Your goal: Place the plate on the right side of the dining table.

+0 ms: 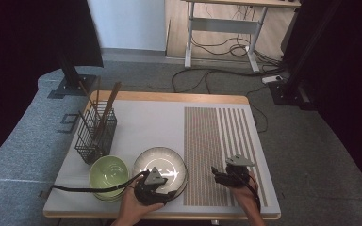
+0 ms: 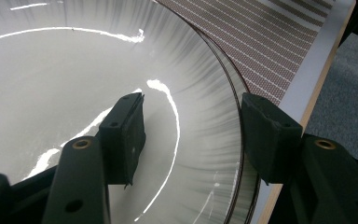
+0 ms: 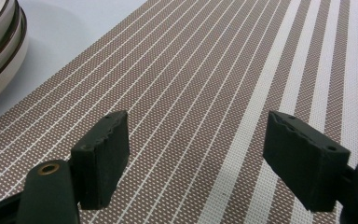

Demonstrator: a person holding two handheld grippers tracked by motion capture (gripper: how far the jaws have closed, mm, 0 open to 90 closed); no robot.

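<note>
Tabletop: left claw (image 2: 191, 135) straddles the white bowl's (image 2: 51, 84) rim, unclamped.

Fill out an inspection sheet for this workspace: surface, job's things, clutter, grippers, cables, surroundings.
Surface: white table with a wooden edge; brown striped placemat on its right half.
Job's things: white bowl near the front edge, beside the mat; it looks like a stack of bowls.
Clutter: green bowl left of the white one; black wire basket holding chopsticks.
Grippers: left gripper open, its jaws straddling the white bowl's rim, pads not pressing. Right gripper open over the mat, nothing between the jaws.
Cables: black cable trailing left from the left gripper; floor cables behind the table.
Surroundings: grey carpet, a desk frame at the back.
</note>
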